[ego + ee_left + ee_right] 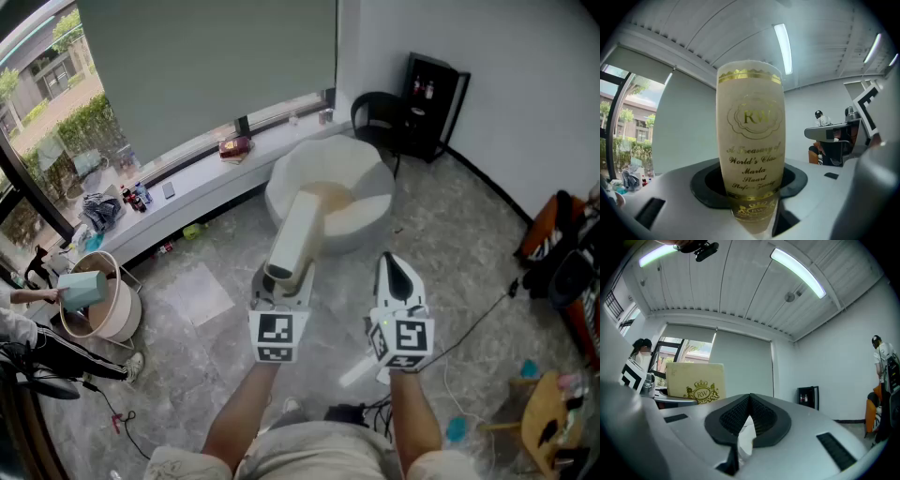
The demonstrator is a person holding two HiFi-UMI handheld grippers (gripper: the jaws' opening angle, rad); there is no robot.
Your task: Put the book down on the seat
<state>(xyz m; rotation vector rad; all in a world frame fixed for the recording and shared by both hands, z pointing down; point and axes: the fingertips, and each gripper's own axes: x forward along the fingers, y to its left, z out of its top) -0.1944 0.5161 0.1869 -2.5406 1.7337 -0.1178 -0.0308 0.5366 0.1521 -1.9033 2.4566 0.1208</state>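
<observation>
Cream book with gold lettering (750, 140) is pinched upright in the left tongs (279, 281), close to a white rounded seat (366, 173); right tongs (749, 401) are pressed together.

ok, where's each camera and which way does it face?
Head view: on head, steeply down at white seat; forearms, left hand-held gripper, right hand-held gripper show.
Left gripper view: on left hand-held gripper, level, at gripped book; own jaws show.
Right gripper view: on right hand-held gripper, level, toward blind; own jaws show.
Shared: book, all three.
</observation>
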